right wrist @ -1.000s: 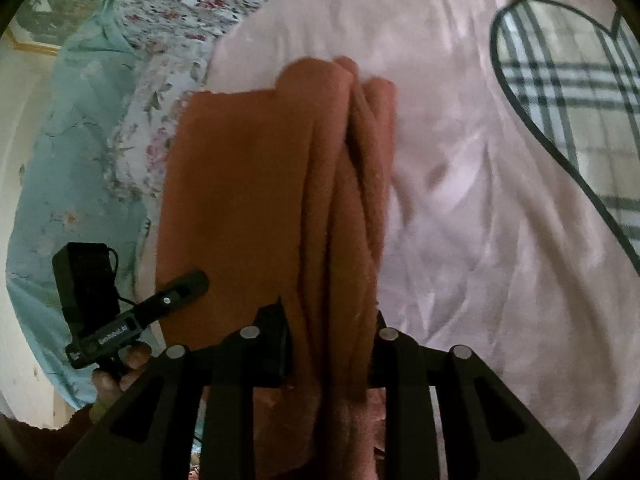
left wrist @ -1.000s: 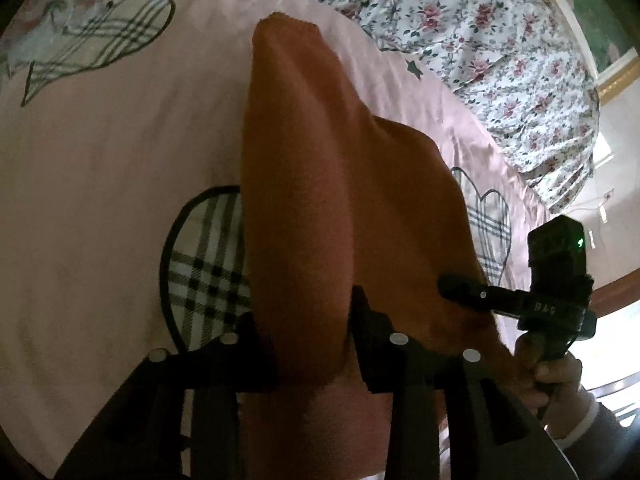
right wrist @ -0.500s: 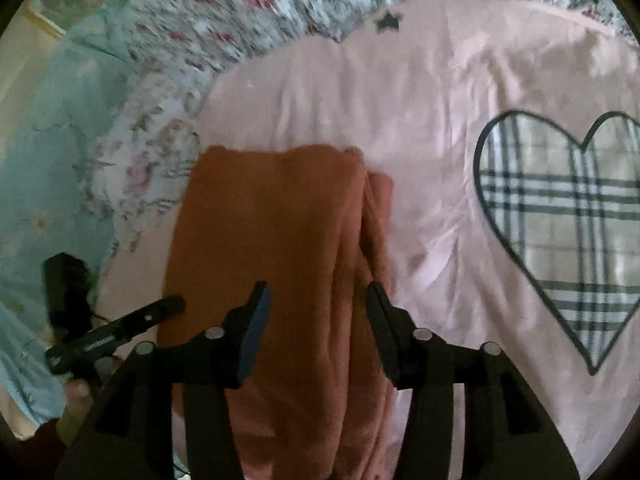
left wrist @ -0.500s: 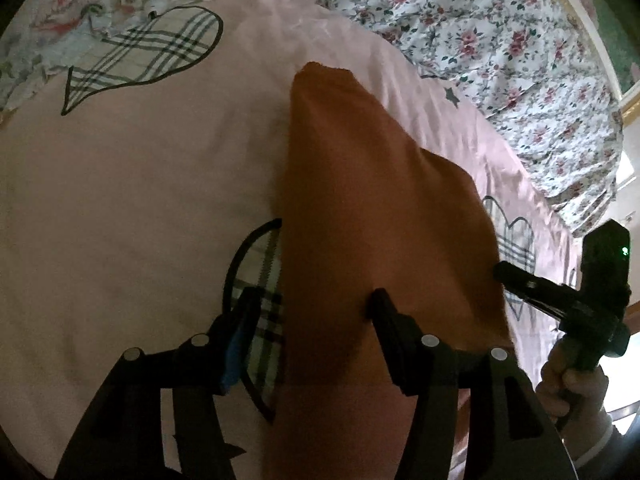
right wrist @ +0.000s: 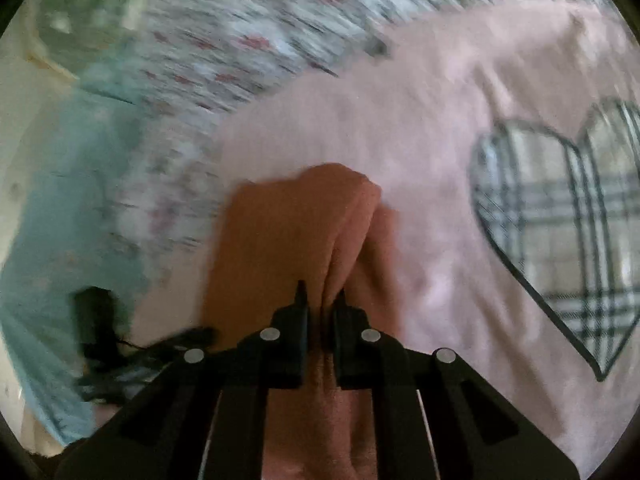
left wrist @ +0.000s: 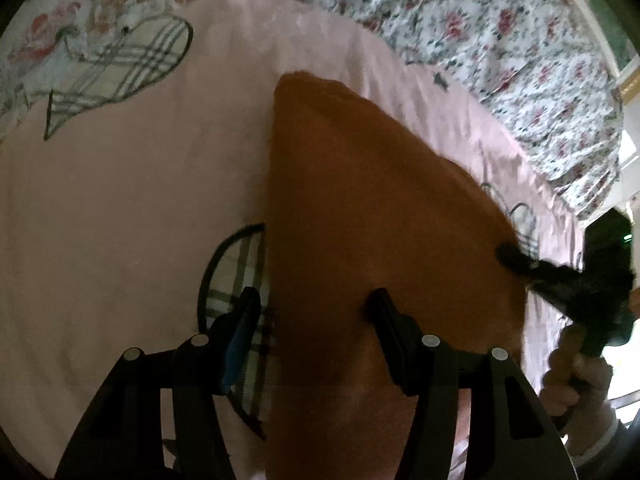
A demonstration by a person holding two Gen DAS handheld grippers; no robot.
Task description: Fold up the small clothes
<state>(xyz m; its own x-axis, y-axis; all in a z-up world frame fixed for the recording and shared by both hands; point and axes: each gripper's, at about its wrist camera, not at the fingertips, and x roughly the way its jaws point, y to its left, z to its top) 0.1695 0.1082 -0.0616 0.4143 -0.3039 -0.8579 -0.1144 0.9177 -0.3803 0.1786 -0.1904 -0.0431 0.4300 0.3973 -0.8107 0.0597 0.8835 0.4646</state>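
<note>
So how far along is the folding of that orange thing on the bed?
Partly done: the orange garment already lies doubled into a narrow stack on the pink bedcover. In hand: the right gripper is pinched on a ridge of it, while the left gripper is open around its near end. Left: probably a last fold and smoothing; the blur hides detail.

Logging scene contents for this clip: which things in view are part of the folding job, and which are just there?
In the job:
orange garment
left gripper, open, straddling its edge
right gripper, shut on a fold

Just there:
pink cover with plaid hearts
floral bedding
light blue cloth
</note>
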